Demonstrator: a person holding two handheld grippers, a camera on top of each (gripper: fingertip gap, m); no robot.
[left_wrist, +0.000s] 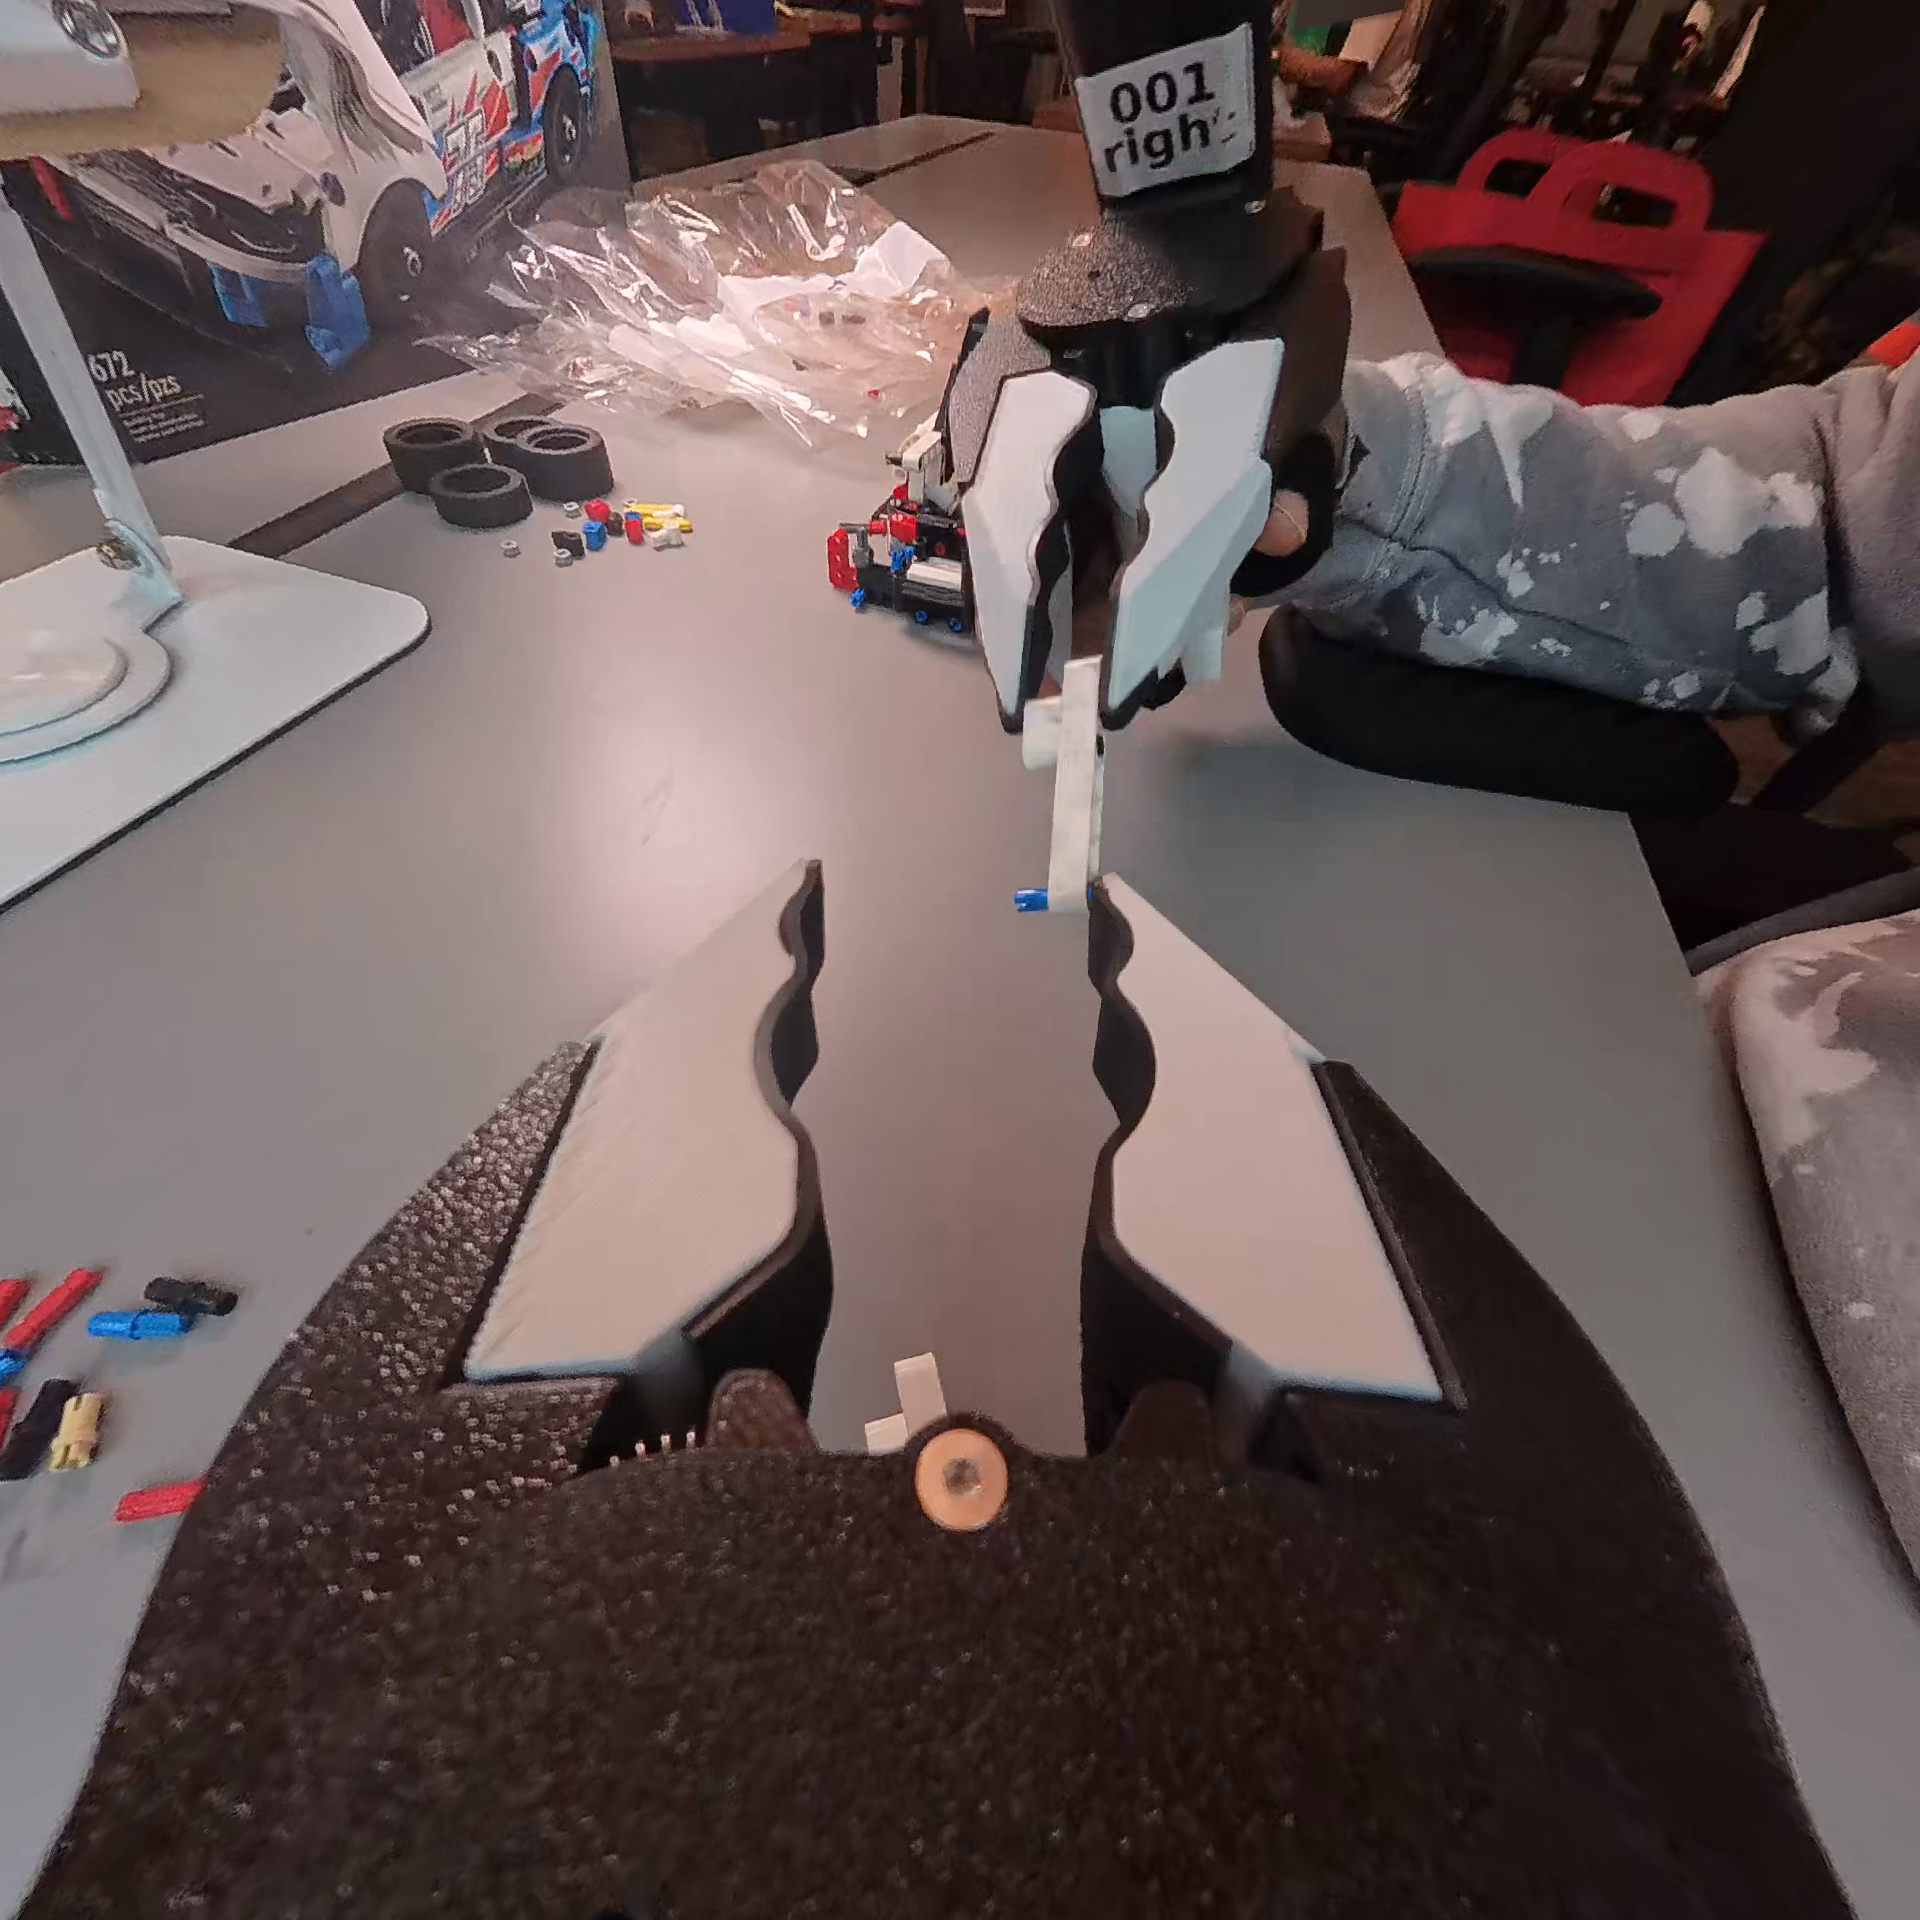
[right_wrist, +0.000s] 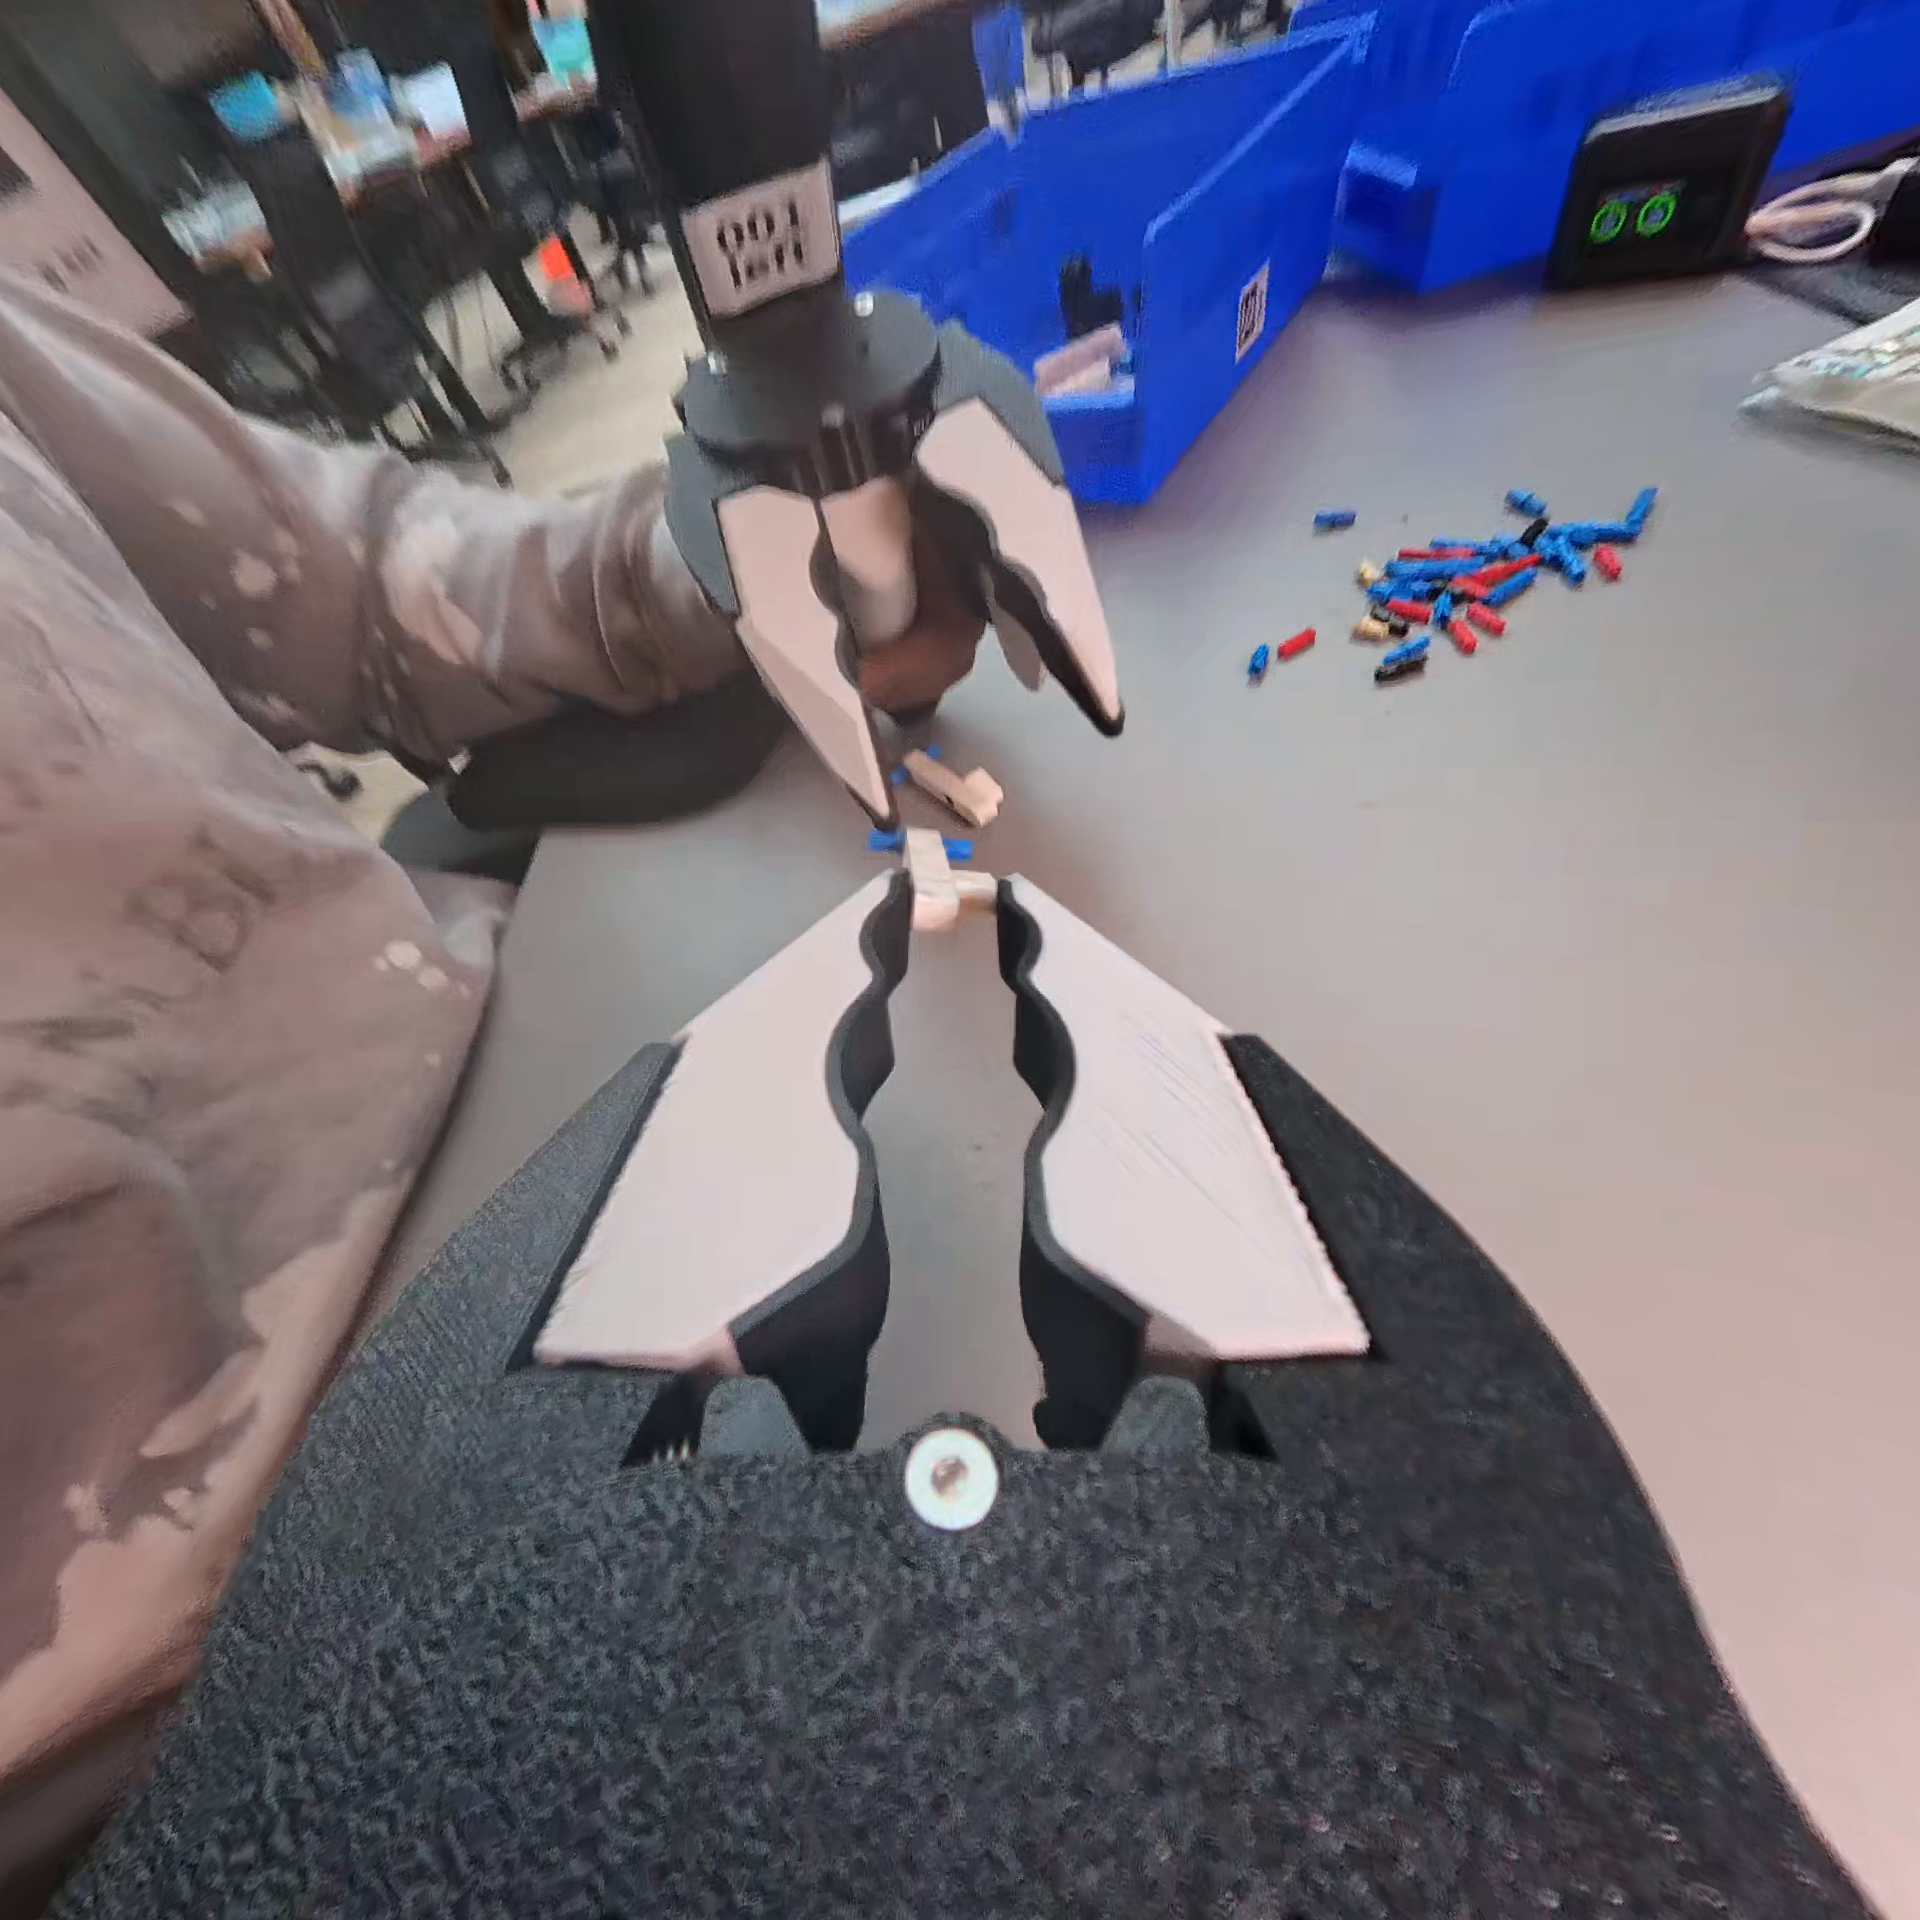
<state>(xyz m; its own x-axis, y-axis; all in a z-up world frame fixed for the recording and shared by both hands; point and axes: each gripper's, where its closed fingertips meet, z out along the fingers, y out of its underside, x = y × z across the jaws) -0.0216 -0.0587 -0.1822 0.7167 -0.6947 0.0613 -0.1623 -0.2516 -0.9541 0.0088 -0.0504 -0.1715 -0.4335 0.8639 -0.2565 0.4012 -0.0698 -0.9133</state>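
My right gripper (left_wrist: 1060, 712) comes down from above in the left wrist view, shut on a white cross-shaped beam (left_wrist: 1072, 800). The beam hangs down over the grey table (left_wrist: 468, 935), with a blue pin (left_wrist: 1031, 900) through its lower end. My left gripper (left_wrist: 956, 881) is open and empty, and its right fingertip (left_wrist: 1103, 891) sits right at that pin. In the right wrist view the right gripper (right_wrist: 951, 885) clamps the beam (right_wrist: 928, 883), and the open left gripper (right_wrist: 992, 764) is just beyond it. A second white piece (right_wrist: 958, 792) lies on the table under the left gripper.
Three black tyres (left_wrist: 499, 462), small loose parts (left_wrist: 629, 525), a partly built model (left_wrist: 914, 551), plastic bags (left_wrist: 727, 281), a car-picture box (left_wrist: 260, 229) and a white stand base (left_wrist: 208, 665) lie ahead and left. A pin pile (right_wrist: 1475, 582) and blue bins (right_wrist: 1195, 270) are also there. The table edge (left_wrist: 1652, 883) runs close on the right. Some 4 cm of space lies between my two pairs of fingers.
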